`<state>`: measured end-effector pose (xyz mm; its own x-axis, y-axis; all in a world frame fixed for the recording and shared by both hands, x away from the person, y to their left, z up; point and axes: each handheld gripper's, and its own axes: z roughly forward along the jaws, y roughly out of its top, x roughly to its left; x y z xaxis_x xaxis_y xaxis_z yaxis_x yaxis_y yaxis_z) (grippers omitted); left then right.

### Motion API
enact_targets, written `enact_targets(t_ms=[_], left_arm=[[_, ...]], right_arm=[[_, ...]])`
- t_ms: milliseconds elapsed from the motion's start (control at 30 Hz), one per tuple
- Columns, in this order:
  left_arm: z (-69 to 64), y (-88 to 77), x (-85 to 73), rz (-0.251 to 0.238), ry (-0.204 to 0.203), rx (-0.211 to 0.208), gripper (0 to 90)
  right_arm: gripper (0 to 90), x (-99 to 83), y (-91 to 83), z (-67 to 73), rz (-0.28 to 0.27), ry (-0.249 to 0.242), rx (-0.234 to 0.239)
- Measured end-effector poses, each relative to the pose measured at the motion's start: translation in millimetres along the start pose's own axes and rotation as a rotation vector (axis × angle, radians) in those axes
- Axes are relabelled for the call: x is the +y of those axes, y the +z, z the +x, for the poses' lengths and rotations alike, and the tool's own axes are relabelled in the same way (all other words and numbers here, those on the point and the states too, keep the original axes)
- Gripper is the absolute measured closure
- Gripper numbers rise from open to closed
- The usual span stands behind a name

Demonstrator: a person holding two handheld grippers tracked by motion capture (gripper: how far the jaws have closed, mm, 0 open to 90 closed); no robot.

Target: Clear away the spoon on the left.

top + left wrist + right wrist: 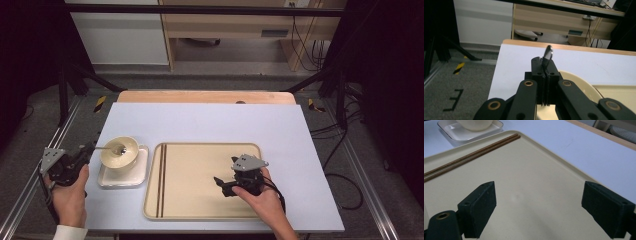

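Observation:
A metal spoon [107, 148] reaches from my left gripper [91, 148] into a cream bowl [120, 156], its head resting inside. In the left gripper view the jaws [544, 65] are pressed together on the spoon [548, 53], which sticks up past their tips over the bowl's rim [580, 83]. The bowl stands on a white square plate [127, 178]. My right gripper [223, 186] hovers low over a beige tray [200, 205], open, with nothing between its pads [540, 202]. Two dark chopsticks [161, 180] lie along the tray's left side.
The tray sits on a pale blue mat [210, 122] that covers a wooden table. The plate [461, 135] and chopsticks [474, 153] lie beyond the right gripper. Black frame posts and cables stand around the table; a desk is at the back.

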<state>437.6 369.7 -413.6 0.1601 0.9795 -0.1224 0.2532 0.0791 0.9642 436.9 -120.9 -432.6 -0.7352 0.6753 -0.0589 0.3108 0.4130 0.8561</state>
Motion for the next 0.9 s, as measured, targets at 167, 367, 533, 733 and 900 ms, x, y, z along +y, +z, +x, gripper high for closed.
enact_targets(t_ms=[167, 367, 533, 733, 900], left_arm=[[-1.5, -0.4, 12.5, -0.023, 0.044, -0.01, 89.3], [-4.5, -8.9, 28.1, -0.063, 0.057, -0.03, 89.3], [-15.1, -23.9, 38.7, -0.086, 0.077, -0.08, 89.2], [-31.7, -31.1, 40.5, -0.062, 0.102, -0.166, 89.2], [-47.1, -30.9, 40.2, -0.044, 0.106, -0.249, 89.2]], right_arm=[[11.6, -2.3, -6.6, -4.3, -0.023, 0.0, -0.014], [10.1, -8.0, -18.7, -11.5, -0.059, 0.018, -0.048], [8.5, -19.1, -35.2, -22.9, -0.099, 0.012, -0.103], [8.5, -34.8, -46.2, -32.1, -0.103, 0.056, -0.139], [8.6, -41.6, -54.4, -35.4, -0.108, 0.064, -0.17]])
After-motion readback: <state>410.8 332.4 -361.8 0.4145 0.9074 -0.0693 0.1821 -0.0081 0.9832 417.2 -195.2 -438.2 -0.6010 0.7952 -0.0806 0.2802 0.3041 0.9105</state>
